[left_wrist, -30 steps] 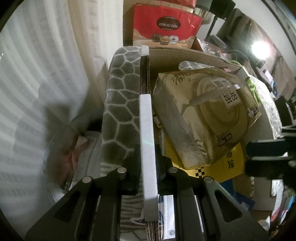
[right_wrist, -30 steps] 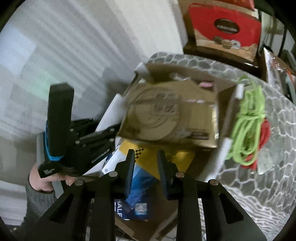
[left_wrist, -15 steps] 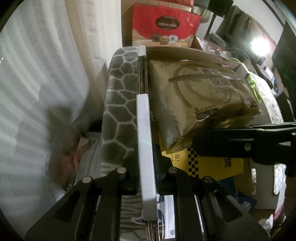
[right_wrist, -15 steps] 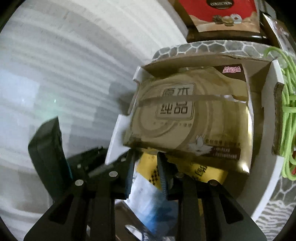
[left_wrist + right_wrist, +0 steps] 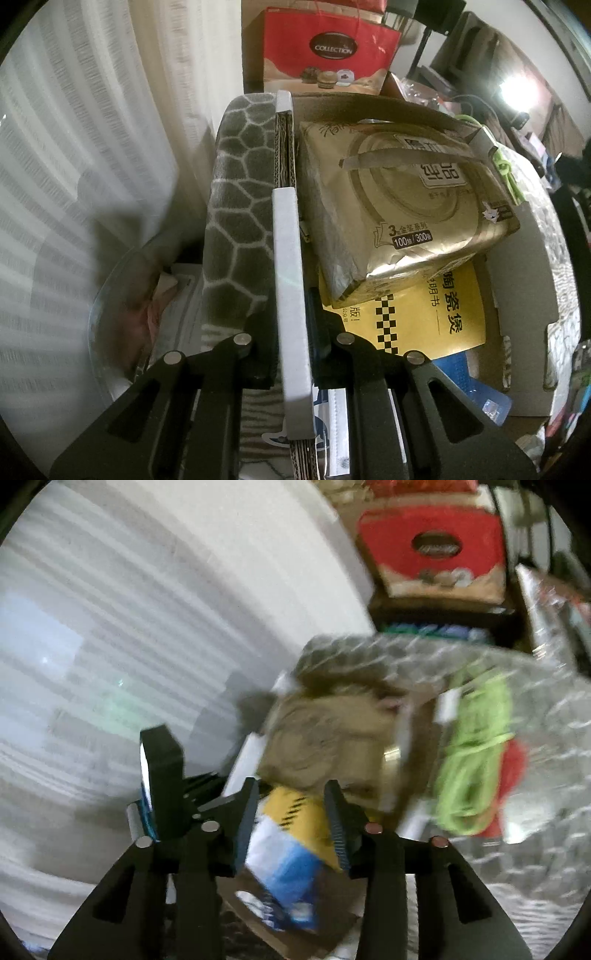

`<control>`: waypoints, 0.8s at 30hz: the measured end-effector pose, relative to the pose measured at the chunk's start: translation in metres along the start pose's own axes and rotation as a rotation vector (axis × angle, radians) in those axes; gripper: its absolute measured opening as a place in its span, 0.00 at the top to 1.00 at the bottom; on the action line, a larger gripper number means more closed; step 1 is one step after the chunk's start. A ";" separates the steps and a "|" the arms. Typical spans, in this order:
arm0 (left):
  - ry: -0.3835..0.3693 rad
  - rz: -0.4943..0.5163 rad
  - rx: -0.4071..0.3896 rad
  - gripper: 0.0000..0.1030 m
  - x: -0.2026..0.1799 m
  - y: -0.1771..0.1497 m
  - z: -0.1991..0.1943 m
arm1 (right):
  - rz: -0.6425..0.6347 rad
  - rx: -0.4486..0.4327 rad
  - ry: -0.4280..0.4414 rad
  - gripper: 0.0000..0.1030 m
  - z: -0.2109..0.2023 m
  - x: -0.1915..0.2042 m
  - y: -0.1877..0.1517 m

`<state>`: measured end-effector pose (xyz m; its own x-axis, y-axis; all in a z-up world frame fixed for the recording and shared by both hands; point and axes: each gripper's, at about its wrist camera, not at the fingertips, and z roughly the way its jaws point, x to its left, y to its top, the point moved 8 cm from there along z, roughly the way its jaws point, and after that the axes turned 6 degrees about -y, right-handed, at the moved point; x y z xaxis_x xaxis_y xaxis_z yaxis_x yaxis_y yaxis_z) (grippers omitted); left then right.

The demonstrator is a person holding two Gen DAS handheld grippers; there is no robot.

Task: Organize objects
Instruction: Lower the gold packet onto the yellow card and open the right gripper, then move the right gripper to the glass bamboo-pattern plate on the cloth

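Note:
A gold tissue pack [image 5: 399, 206] lies tilted in an open cardboard box, on top of a yellow booklet [image 5: 424, 317] and a blue packet [image 5: 480, 398]. My left gripper [image 5: 293, 332] is shut on the box's white-edged left wall [image 5: 288, 258] and holds it upright. In the blurred right wrist view, my right gripper [image 5: 291, 797] hangs above the box's near end. Its jaws are opening and nothing is between them. The tissue pack [image 5: 325, 734] lies beyond its fingertips, apart from them. The left gripper's body [image 5: 162, 775] shows at the box's left side.
The box rests on a grey hexagon-patterned cloth [image 5: 240, 206]. A coil of green cord [image 5: 472, 753] on something red lies right of the box. A red gift bag [image 5: 328, 51] stands behind. A glass bowl [image 5: 122, 314] sits low at left by the white curtain.
The right gripper set the tissue pack down in the box, let go and pulled up and back, out of the left wrist view. The left gripper kept its grip on the box wall.

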<state>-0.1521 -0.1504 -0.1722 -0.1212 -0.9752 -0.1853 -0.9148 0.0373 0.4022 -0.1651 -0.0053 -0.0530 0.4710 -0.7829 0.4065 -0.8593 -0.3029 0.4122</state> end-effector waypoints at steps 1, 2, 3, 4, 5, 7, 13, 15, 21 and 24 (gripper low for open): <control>0.000 -0.001 0.000 0.89 0.000 0.000 0.000 | -0.001 -0.012 -0.027 0.59 -0.007 -0.011 0.004; -0.002 -0.003 0.000 0.89 0.000 0.000 0.000 | 0.004 -0.022 -0.058 0.58 -0.013 -0.023 0.010; -0.002 -0.003 0.000 0.89 0.000 0.000 0.000 | 0.013 -0.029 -0.087 0.57 -0.018 -0.035 0.012; -0.004 -0.004 0.000 0.89 0.000 0.000 0.000 | 0.019 -0.035 -0.107 0.56 -0.022 -0.048 0.013; -0.007 -0.006 0.000 0.89 -0.001 0.001 0.000 | 0.023 -0.038 -0.131 0.51 -0.027 -0.063 0.014; -0.010 -0.008 0.000 0.89 -0.001 0.001 0.000 | 0.041 -0.036 -0.156 0.38 -0.031 -0.090 0.015; -0.004 -0.004 0.001 0.89 -0.001 0.001 0.000 | 0.110 -0.044 -0.262 0.28 -0.049 -0.162 0.002; -0.003 -0.004 0.001 0.89 -0.002 0.001 0.000 | 0.117 -0.042 -0.281 0.19 -0.049 -0.176 -0.002; -0.002 -0.005 0.002 0.89 -0.001 0.001 0.001 | 0.028 -0.023 -0.380 0.12 -0.034 -0.193 -0.009; -0.001 -0.008 0.001 0.89 -0.001 0.001 0.001 | -0.027 0.004 -0.427 0.12 -0.024 -0.195 -0.014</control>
<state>-0.1532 -0.1497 -0.1722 -0.1141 -0.9752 -0.1899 -0.9161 0.0293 0.3998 -0.2404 0.1648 -0.1188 0.3687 -0.9293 0.0213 -0.8490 -0.3273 0.4149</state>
